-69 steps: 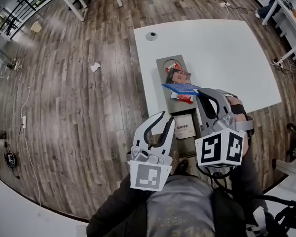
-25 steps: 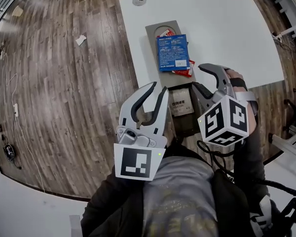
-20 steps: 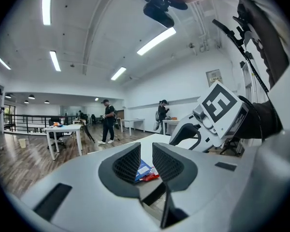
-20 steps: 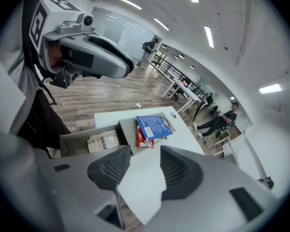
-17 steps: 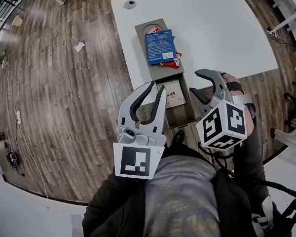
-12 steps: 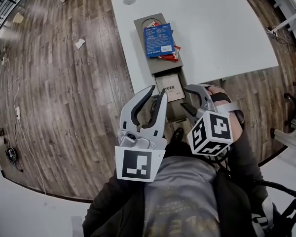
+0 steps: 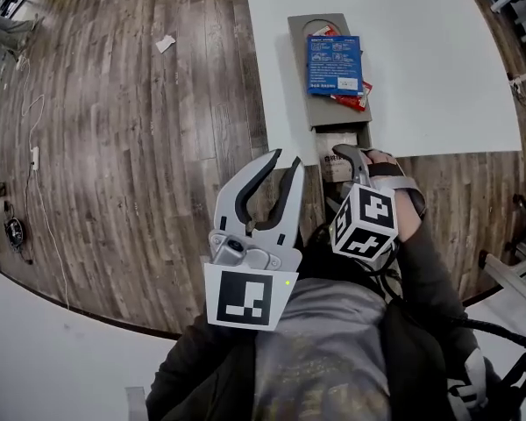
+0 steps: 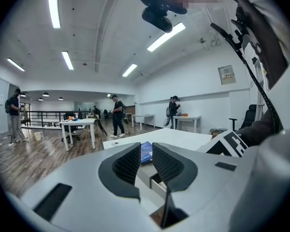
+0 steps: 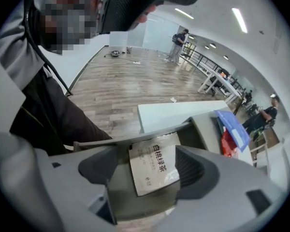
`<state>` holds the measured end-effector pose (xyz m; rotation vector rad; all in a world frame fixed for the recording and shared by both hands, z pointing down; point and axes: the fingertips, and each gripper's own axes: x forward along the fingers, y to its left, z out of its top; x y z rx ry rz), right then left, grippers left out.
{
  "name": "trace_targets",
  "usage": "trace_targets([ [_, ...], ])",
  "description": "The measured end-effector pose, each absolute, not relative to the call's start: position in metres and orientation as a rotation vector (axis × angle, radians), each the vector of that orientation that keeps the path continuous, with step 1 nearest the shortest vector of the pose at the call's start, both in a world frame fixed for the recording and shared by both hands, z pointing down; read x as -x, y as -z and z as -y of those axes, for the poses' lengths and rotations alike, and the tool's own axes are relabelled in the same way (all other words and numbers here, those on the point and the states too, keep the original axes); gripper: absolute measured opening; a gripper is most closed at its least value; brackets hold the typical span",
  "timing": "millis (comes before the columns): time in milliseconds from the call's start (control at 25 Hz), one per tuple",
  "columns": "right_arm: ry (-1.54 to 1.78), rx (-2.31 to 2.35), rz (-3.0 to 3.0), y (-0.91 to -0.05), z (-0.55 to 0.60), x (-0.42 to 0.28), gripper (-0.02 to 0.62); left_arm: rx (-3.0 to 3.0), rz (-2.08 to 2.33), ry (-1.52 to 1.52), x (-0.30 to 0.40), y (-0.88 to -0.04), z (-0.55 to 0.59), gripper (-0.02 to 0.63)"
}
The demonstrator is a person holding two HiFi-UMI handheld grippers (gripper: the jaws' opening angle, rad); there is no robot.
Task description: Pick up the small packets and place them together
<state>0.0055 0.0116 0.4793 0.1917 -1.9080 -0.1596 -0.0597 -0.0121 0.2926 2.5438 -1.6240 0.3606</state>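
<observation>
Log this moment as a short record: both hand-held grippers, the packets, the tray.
left hand-held gripper: held up beside the table, jaws slightly apart, nothing between them
right hand-held gripper: pointing down at the tray's near end, jaws just opened wide, white packet between them, not gripped
white packet: lying flat in the near end of the tray
blue packet: on top of the red packets, at the tray's far end
tray: grey, on the white table

text: 白桃绿茶 | on: pale packet (image 9: 152, 166) | blue packet (image 7: 334, 63) print: unreadable
</observation>
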Motion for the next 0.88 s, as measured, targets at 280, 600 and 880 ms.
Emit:
trace_targets([
  [280, 0.044, -0.078, 1.866, -0.500, 0.001, -0.005, 0.390, -2.497, 1.598, -0.378, 0.082, -0.310, 0.040, 0.074],
  [600, 0.121, -0.208, 1.834, -0.491, 0.027, -0.014, 0.058, -2.531, 1.504, -0.342, 0.073, -0.316, 0.058, 0.074],
  [880, 0.139, -0.329, 1.894, -0.464, 0.025, -0.018, 0.046, -2.581, 1.466, -0.332, 0.055, -0.308, 0.048, 0.074],
])
